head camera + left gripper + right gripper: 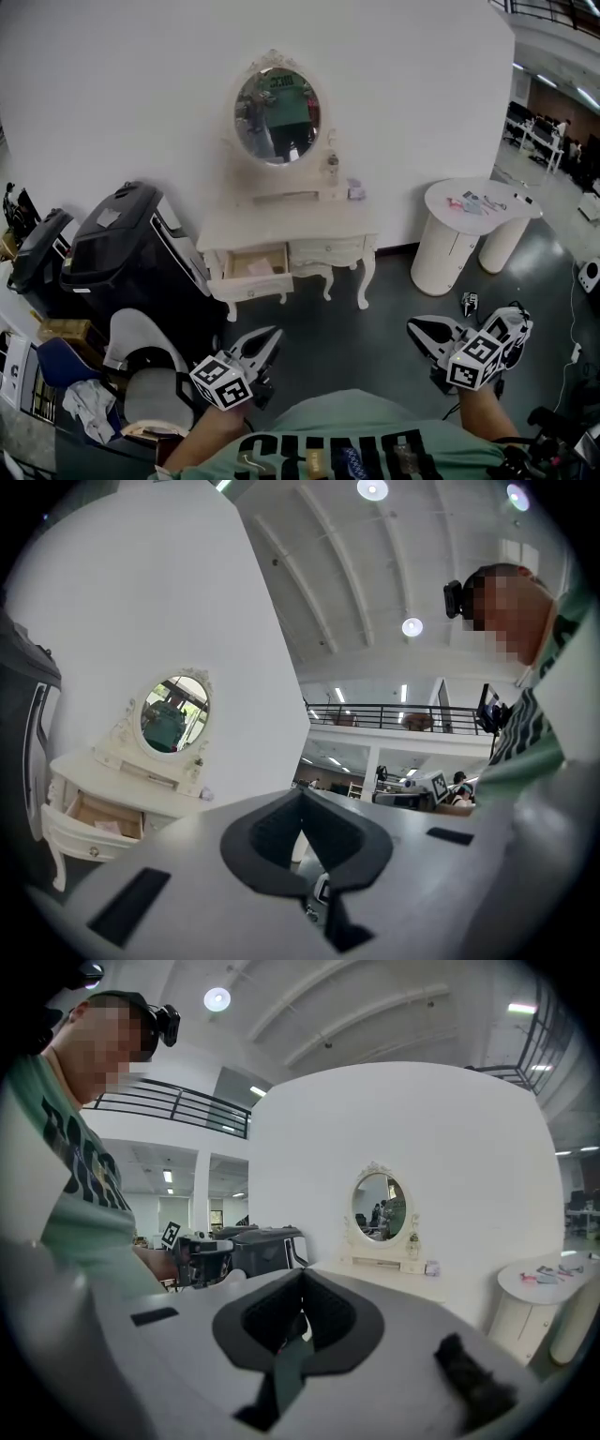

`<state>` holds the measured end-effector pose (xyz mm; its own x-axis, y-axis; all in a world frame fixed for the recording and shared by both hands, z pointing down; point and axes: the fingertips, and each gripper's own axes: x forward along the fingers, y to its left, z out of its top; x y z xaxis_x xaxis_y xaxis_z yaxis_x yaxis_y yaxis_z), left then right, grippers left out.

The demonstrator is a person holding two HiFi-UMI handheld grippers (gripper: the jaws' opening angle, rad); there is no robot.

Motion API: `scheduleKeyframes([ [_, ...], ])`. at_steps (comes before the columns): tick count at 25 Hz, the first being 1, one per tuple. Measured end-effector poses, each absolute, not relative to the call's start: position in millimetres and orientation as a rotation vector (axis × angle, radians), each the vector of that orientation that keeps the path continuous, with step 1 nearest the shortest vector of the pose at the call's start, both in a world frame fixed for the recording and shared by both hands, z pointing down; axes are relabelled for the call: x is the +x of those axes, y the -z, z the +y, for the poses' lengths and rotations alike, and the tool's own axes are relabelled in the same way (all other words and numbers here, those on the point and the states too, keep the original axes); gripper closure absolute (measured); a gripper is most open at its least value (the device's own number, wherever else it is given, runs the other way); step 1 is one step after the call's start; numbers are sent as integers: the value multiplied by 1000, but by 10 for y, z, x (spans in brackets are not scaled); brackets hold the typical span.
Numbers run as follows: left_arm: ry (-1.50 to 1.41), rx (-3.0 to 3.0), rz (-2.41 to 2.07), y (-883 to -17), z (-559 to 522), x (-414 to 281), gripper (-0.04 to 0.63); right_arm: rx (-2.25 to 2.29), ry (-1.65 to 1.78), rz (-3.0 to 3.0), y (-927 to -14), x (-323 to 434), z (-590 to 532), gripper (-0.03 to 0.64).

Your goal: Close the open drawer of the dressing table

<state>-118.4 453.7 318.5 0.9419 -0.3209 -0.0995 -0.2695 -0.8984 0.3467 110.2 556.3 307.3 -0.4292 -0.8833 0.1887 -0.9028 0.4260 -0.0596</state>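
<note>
Standing against the white wall, the dressing table [309, 228] is seen from a little way off across the dark floor [375, 319]. It is white with curved legs and carries an oval mirror [276, 115] above its top. Its left drawer [251, 274] is pulled out, and the pale inside shows, with something light lying in it. The drawer beside it on the right is flush with the front.

The left gripper [273, 337] is low in the head view, held in front of the person's green shirt [337, 431] and aimed towards the dressing table. Its jaws are closed with nothing between them. The right gripper [415, 328] is level with it at the other side, well apart from the furniture, and its jaws are likewise pressed together and empty. Neither gripper touches the drawer.

A round white bench [487, 217] with small items on top stands to the right of the dressing table. A large black case [131, 248] and a white chair [150, 375] are to its left.
</note>
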Motion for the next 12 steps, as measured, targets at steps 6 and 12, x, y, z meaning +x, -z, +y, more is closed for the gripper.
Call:
scheduleKeyframes([
  [6,230,2726,-400,-3319,4038,-1624,586,1621,-249,-2501,-3085,656,5114,604],
  [12,235,2717,-396,-3465,3721,-1863,586,1588,-262,-2488,-3130,357,4754,605],
])
